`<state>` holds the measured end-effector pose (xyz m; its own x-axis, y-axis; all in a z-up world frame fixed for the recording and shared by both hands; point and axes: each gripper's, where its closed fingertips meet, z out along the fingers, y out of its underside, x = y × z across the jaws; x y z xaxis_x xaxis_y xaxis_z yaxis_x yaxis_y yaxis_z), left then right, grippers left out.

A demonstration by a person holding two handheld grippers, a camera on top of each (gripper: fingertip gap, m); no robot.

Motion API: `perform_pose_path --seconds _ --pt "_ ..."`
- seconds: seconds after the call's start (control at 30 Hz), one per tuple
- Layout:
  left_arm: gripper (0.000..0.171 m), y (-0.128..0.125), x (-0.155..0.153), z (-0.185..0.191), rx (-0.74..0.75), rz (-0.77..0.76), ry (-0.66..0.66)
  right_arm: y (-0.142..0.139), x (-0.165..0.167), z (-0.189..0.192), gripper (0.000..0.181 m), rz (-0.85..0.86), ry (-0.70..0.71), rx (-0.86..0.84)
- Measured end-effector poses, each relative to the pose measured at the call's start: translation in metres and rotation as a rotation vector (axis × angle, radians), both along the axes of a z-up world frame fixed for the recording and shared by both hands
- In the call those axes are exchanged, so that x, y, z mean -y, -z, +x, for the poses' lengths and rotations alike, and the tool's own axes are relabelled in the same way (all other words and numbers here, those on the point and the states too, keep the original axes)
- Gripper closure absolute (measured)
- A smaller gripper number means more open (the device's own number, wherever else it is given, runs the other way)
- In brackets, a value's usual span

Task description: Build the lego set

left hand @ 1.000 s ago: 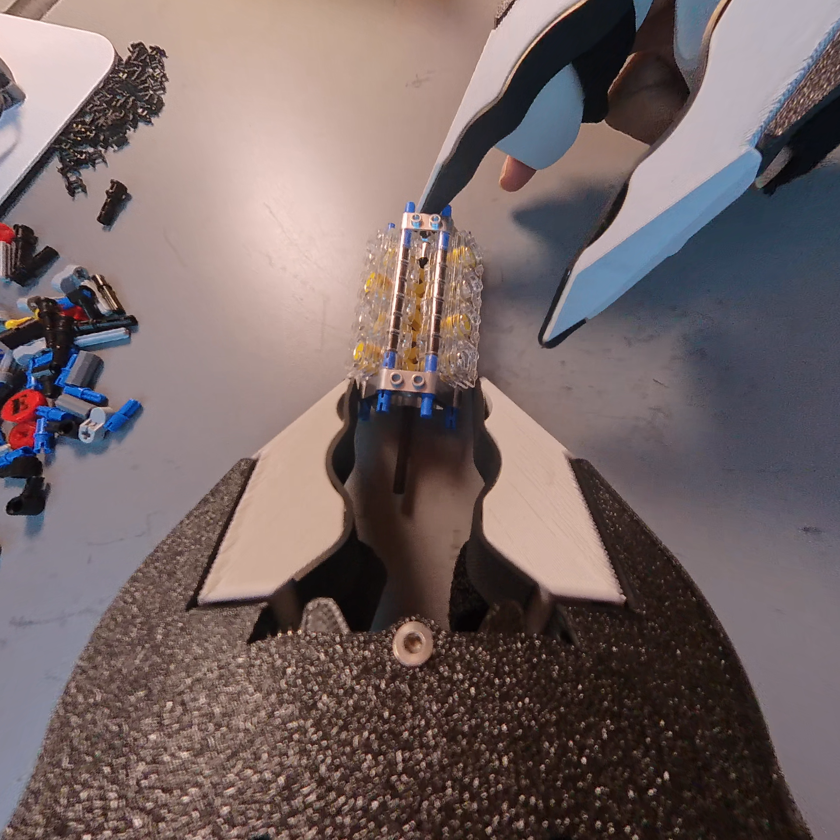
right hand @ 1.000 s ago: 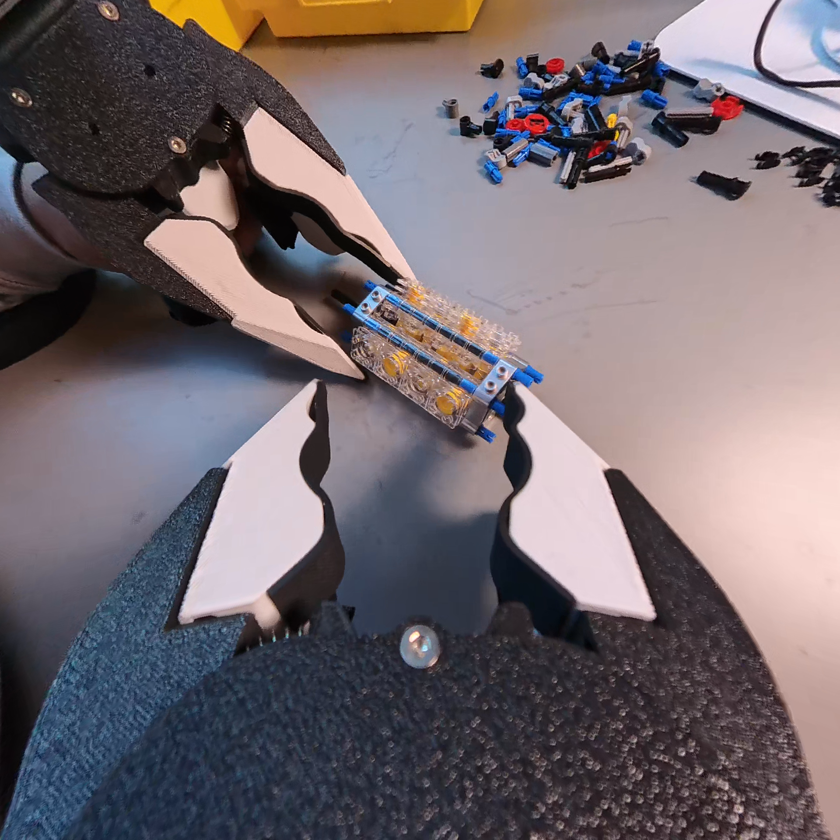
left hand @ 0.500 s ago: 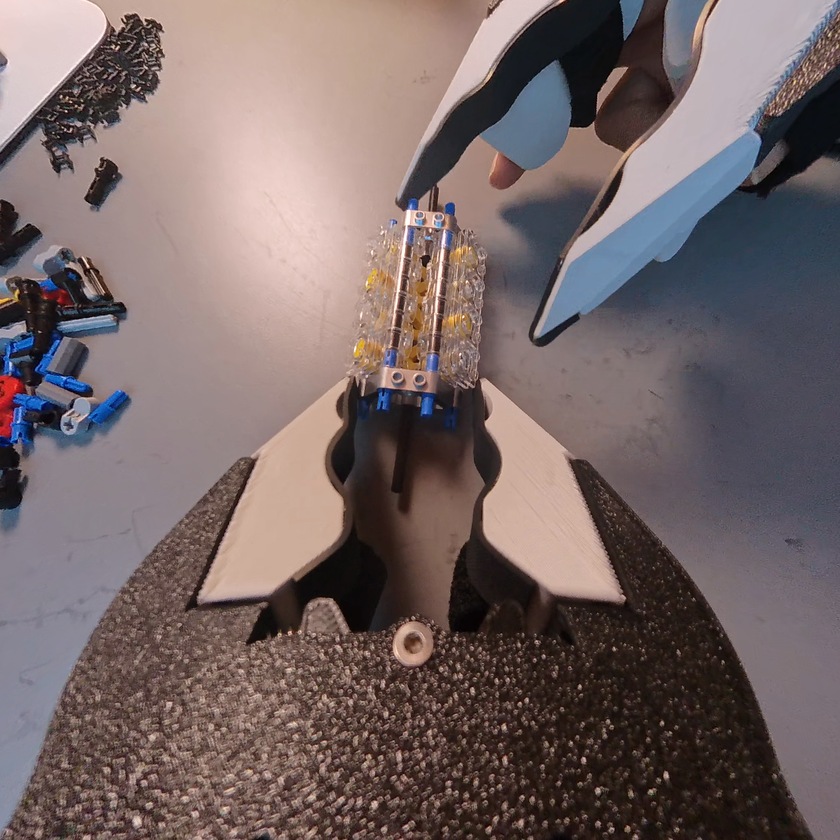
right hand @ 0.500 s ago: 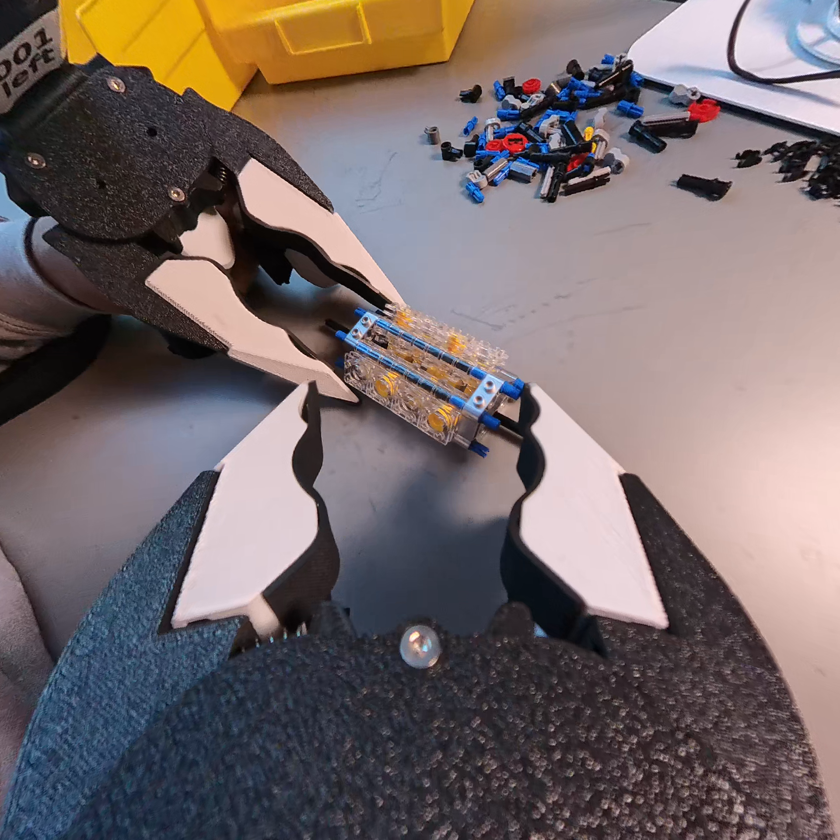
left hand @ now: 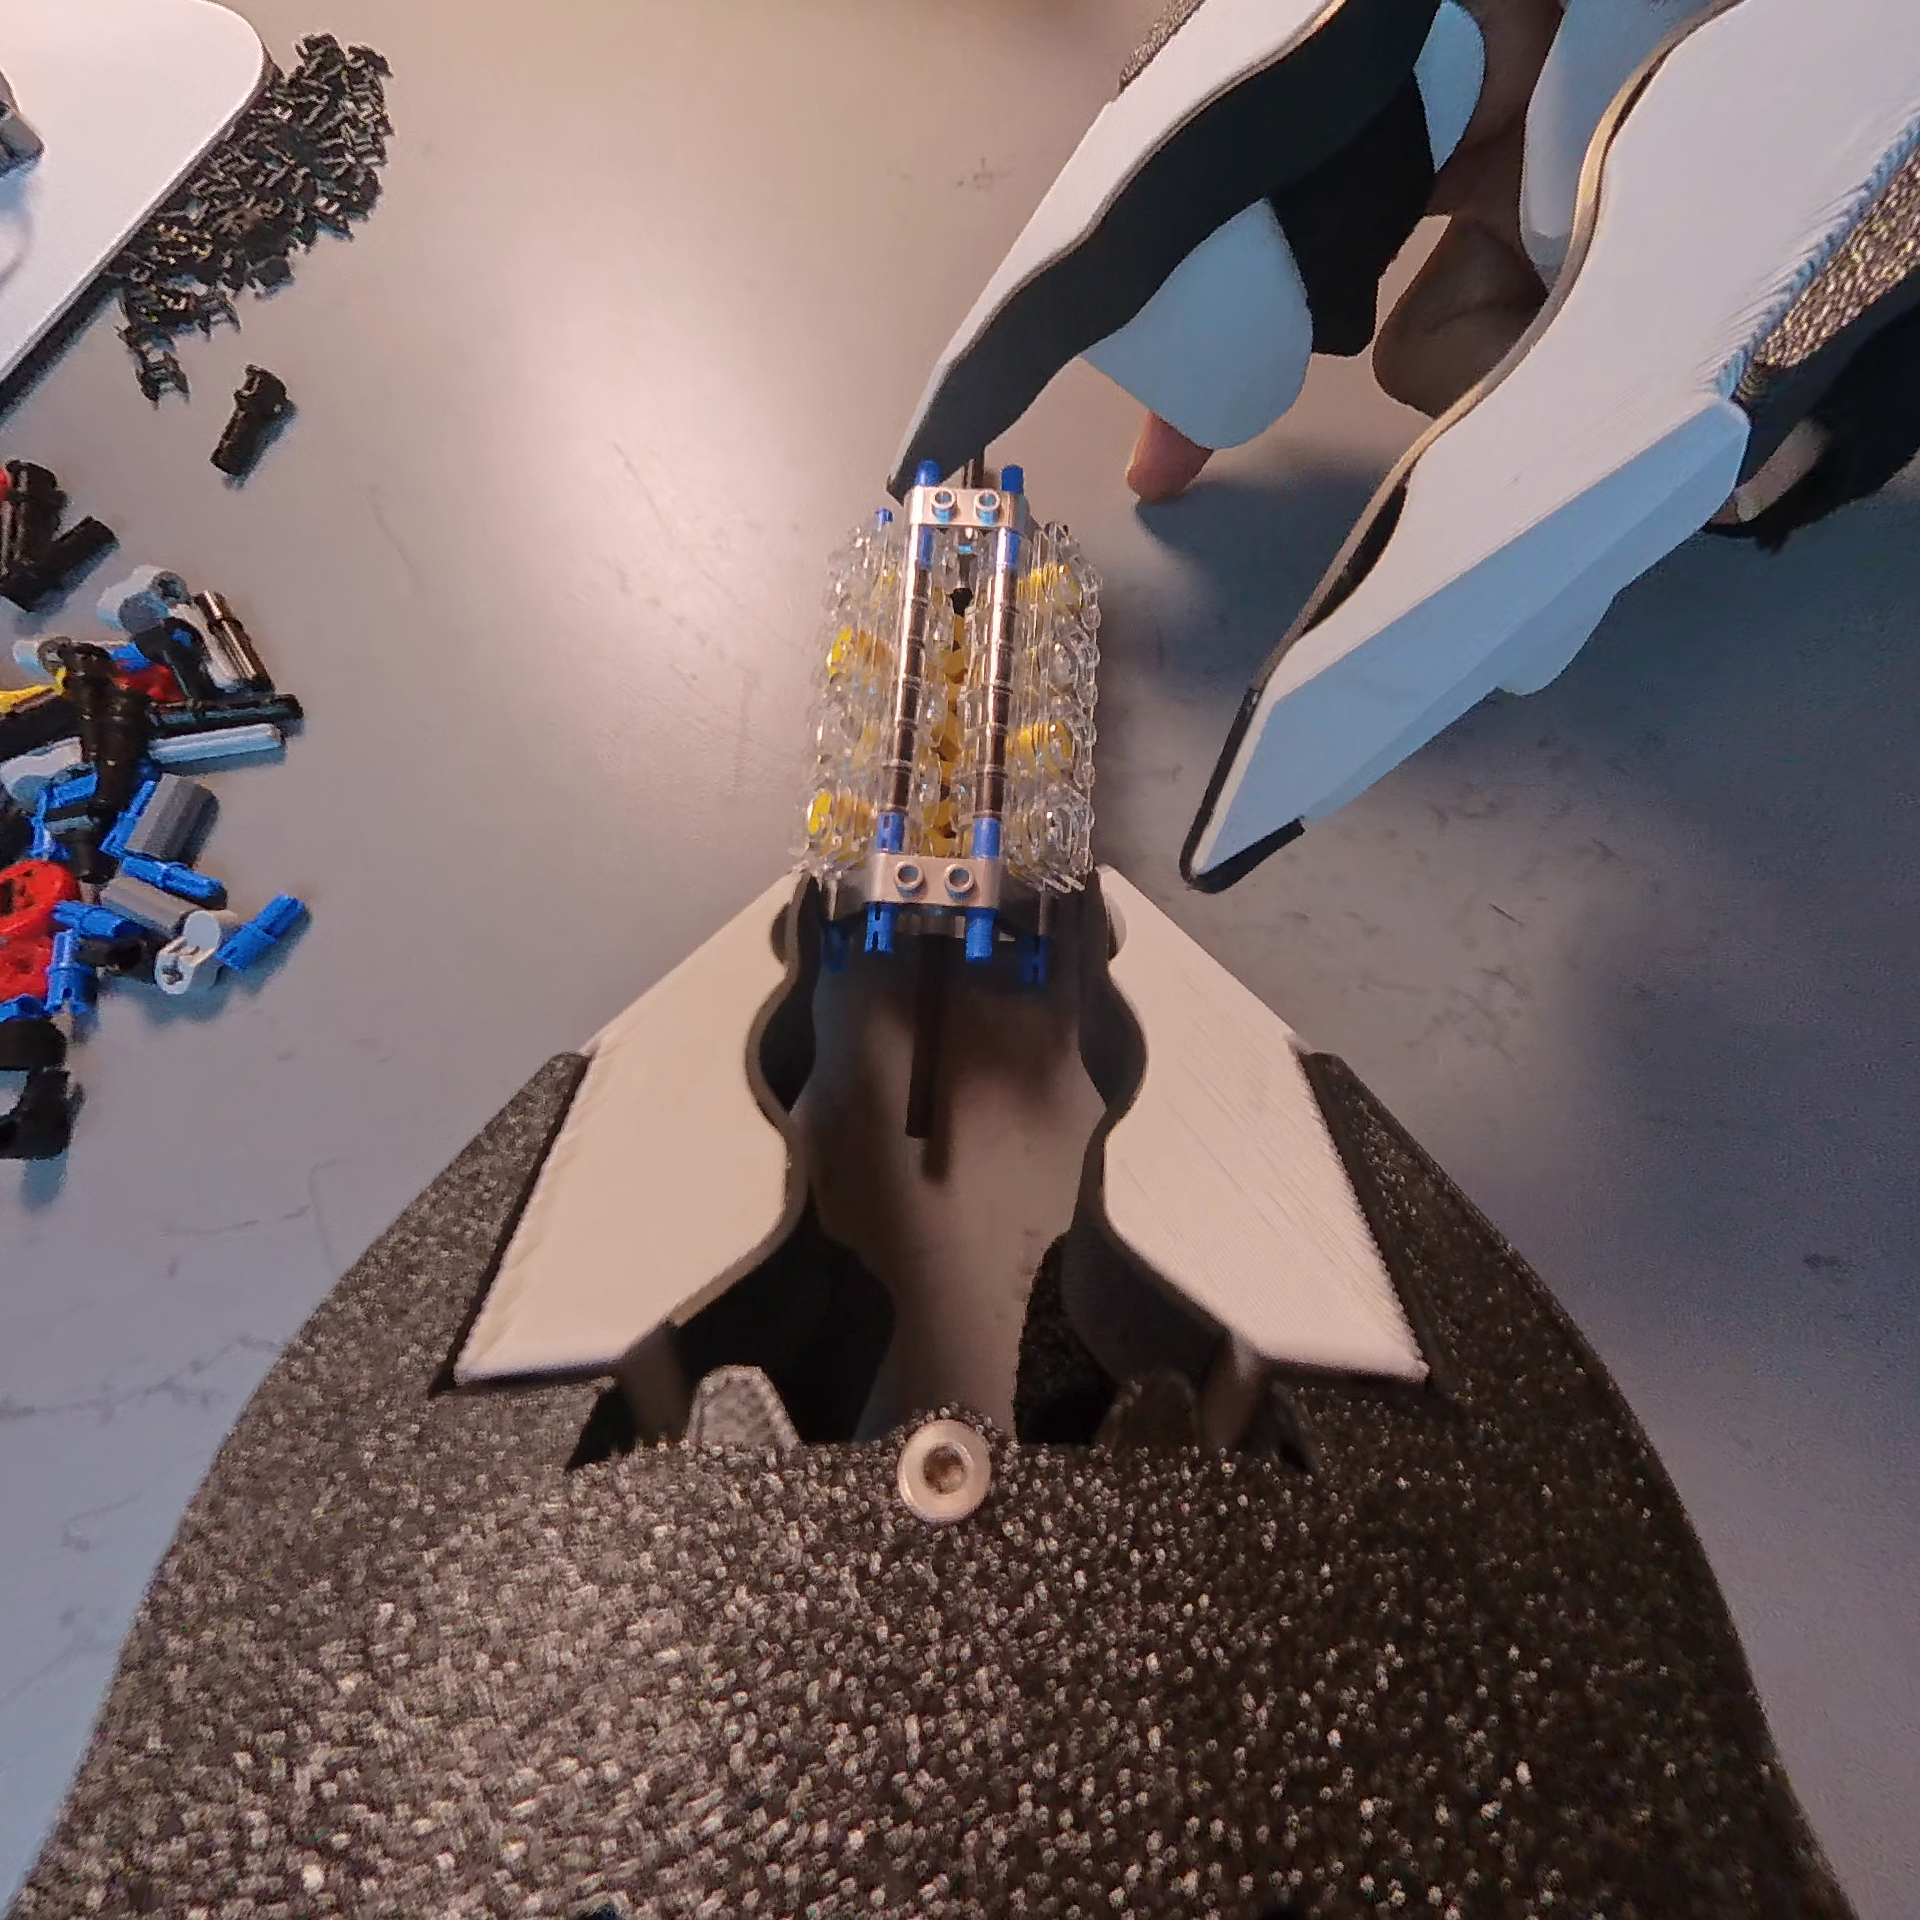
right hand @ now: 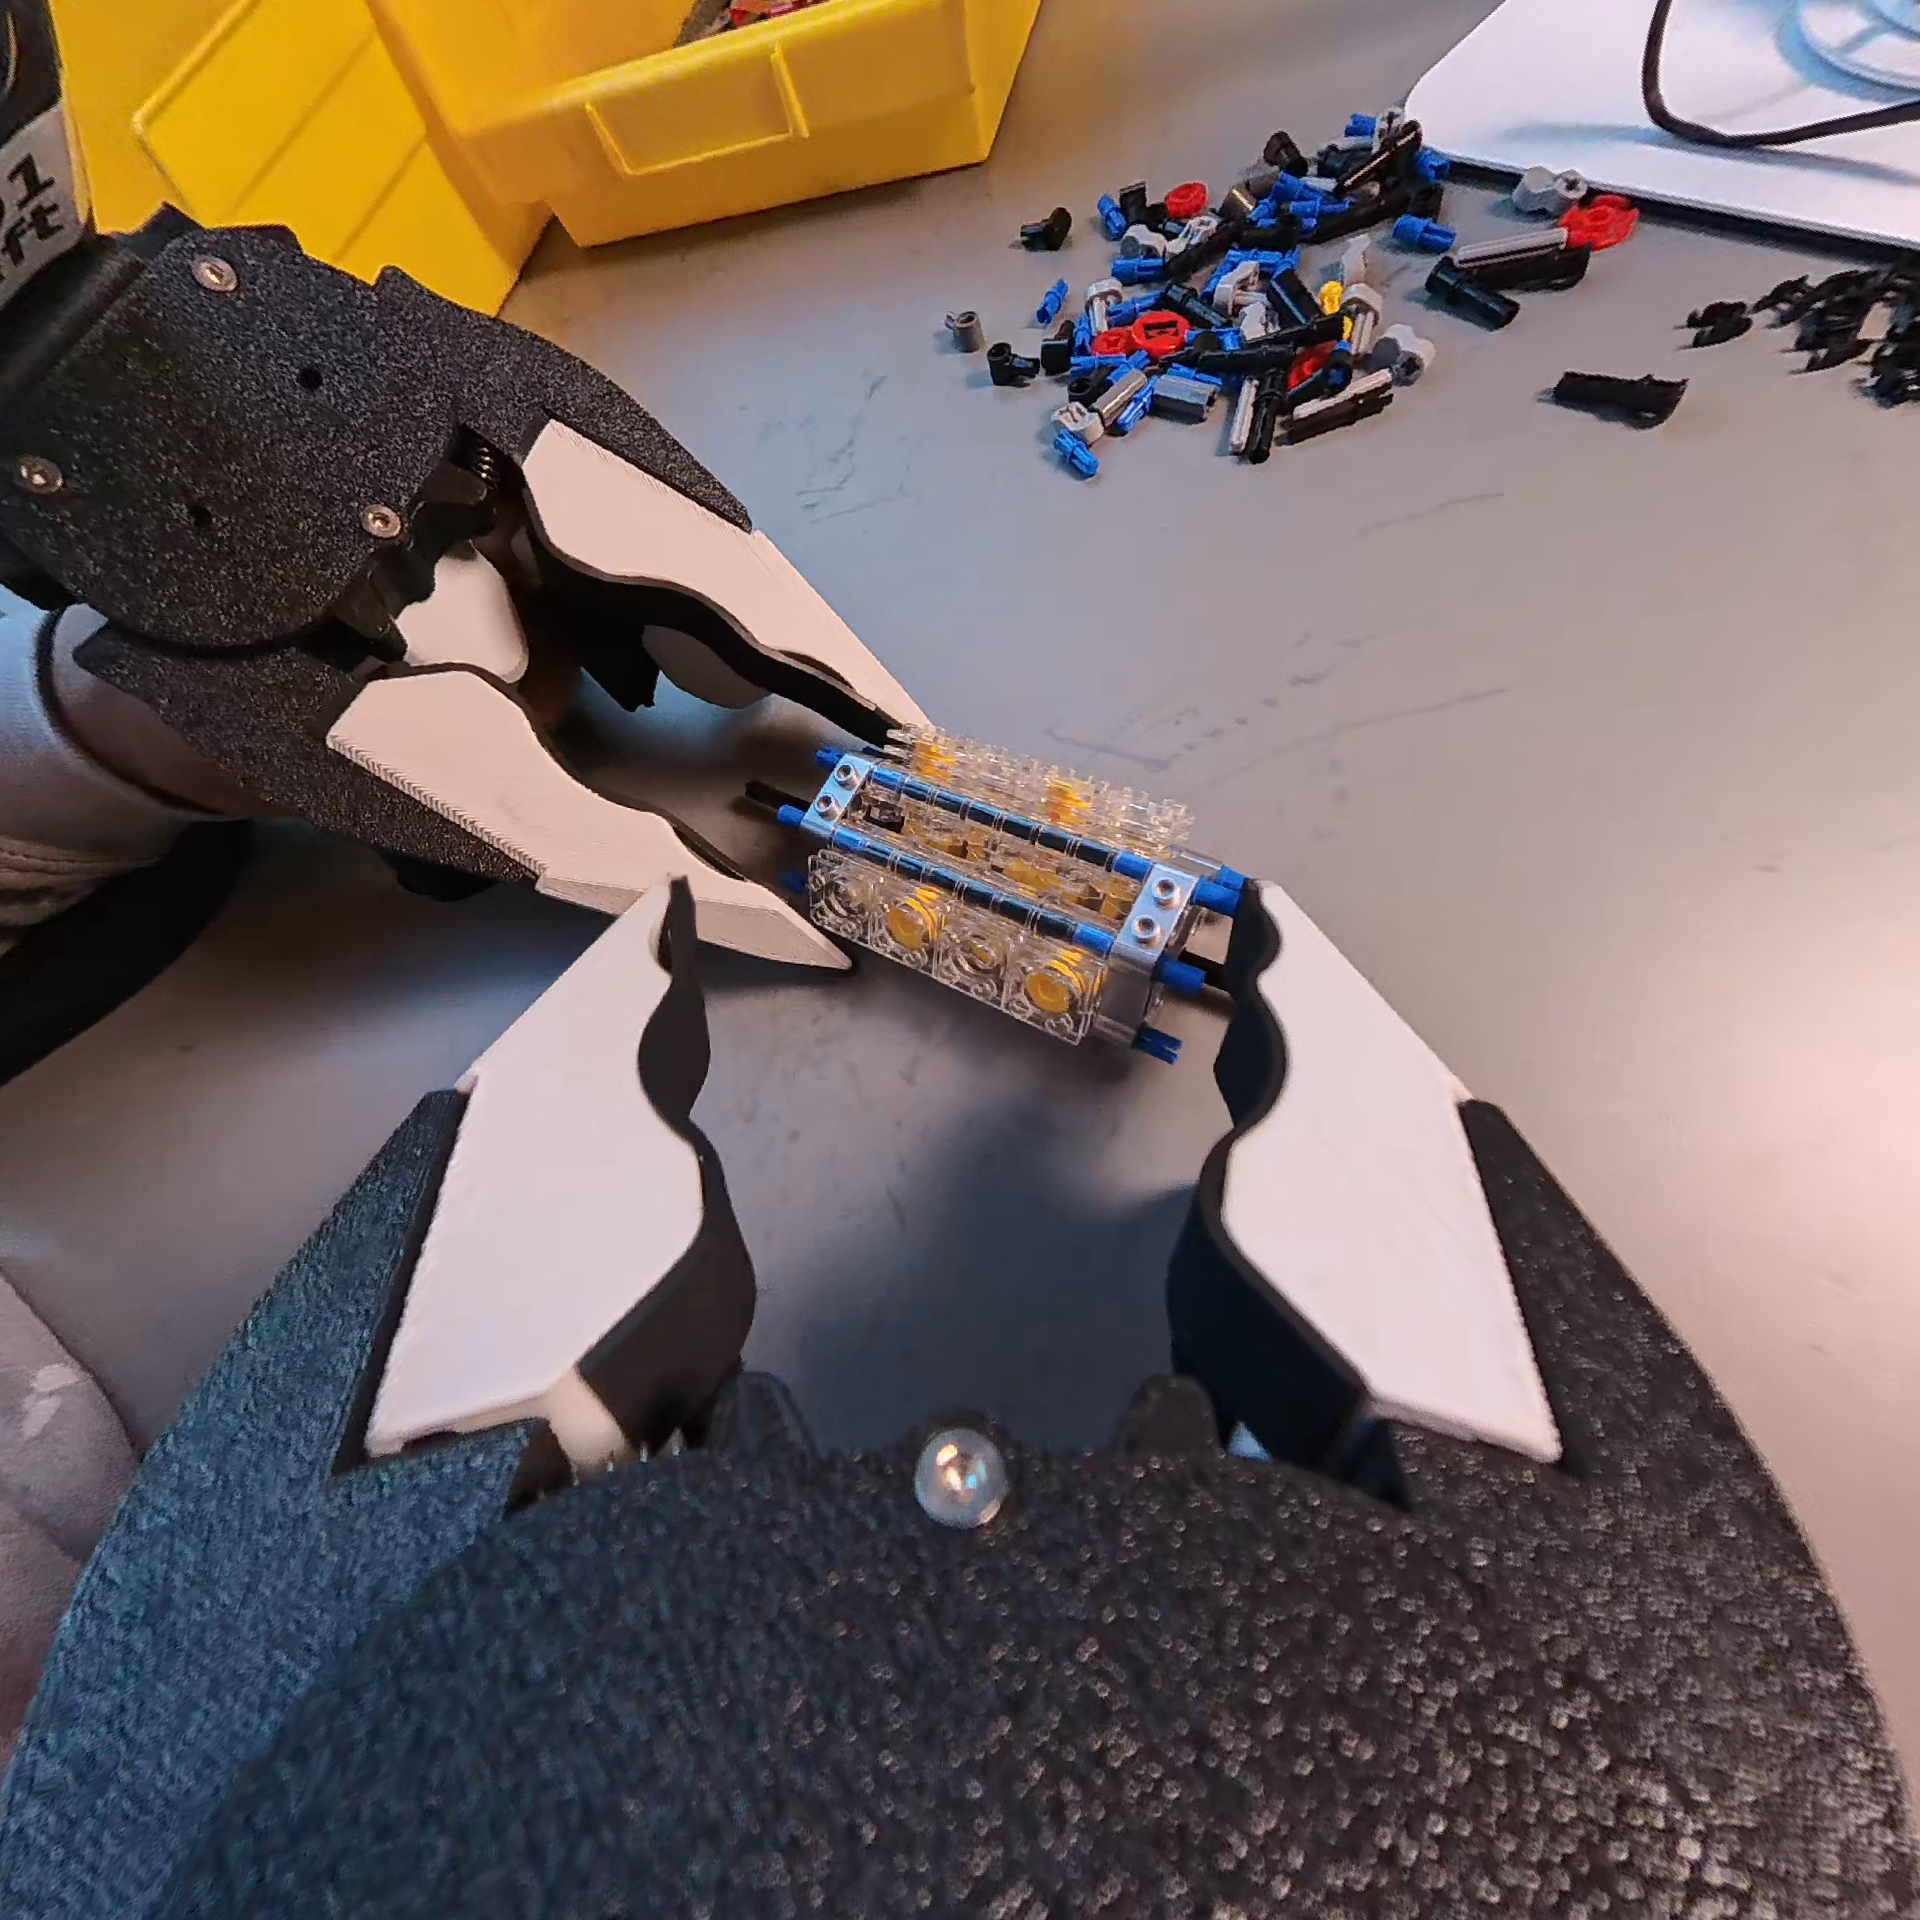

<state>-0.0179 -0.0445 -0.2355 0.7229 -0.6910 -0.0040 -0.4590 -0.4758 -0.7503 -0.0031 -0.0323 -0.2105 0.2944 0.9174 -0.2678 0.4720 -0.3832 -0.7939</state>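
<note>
- On the grey tabletop (left hand: pixel 582 436), mid-surface, lies a clear-and-yellow toy-brick engine block with blue pins (left hand: pixel 951 717) — my left gripper (left hand: pixel 951 914) clamps its near end.
- My right gripper (right hand: pixel 961 914) gapes wide, one fingertip (right hand: pixel 1242 914) touching the block's far end.
- Loose blue, black and red pieces (right hand: pixel 1247 301) sit toward the far edge by yellow plastic bins (right hand: pixel 665 114).

Out on the grey table (right hand: pixel 1455 831) there's a loose scatter of small blue, black, grey and red building pieces (right hand: pixel 1247 301), and beyond it two yellow bins (right hand: pixel 727 125) sit side by side, the open one showing a few pieces inside. Off at the far edge lies a flat white board (right hand: pixel 1662 62) with a black cable (right hand: pixel 1704 130) looping over it. A heap of tiny black pins (left hand: pixel 260 177) hugs its rim, one lone black connector (left hand: pixel 247 403) just beside the heap.
</note>
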Motion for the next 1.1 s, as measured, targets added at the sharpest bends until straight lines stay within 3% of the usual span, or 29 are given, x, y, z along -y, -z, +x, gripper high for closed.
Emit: perform_pose_path --seconds 0.17,0.27,0.43,0.57,0.67,0.7,0.8,0.93,1.1 --pt "0.124 0.0 0.0 -0.001 0.004 0.003 -0.001 -0.001 0.003 -0.001 0.074 -0.005 -0.03 -0.006" --pt "0.123 0.0 0.0 -0.001 0.027 -0.013 0.002 0.001 -0.003 0.005 0.088 0.001 -0.061 0.013" --pt "0.123 0.0 0.001 -0.001 0.019 -0.006 0.005 -0.003 -0.018 0.011 0.074 -0.033 -0.051 -0.021" --pt "0.122 0.0 0.001 -0.001 0.02 -0.006 0.004 -0.022 -0.034 0.015 0.066 0.182 -0.106 -0.068" --pt "0.122 0.0 0.001 -0.001 0.016 0.0 0.004 -0.045 -0.045 0.02 0.096 0.407 -0.114 -0.129" --pt "0.122 0.0 0.001 -0.001 0.011 0.008 0.004 -0.043 -0.046 0.021 0.112 0.397 -0.124 -0.114" --pt "0.123 -0.002 0.001 -0.002 -0.02 0.05 0.01 -0.026 -0.039 0.019 0.13 0.204 -0.14 -0.076" --pt "0.123 -0.002 0.001 -0.002 -0.037 0.073 0.013 -0.002 -0.021 0.013 0.083 -0.054 -0.147 -0.007" --pt "0.123 -0.001 0.001 -0.002 -0.03 0.06 0.007 0.004 -0.004 0.006 0.083 -0.102 -0.172 0.018"
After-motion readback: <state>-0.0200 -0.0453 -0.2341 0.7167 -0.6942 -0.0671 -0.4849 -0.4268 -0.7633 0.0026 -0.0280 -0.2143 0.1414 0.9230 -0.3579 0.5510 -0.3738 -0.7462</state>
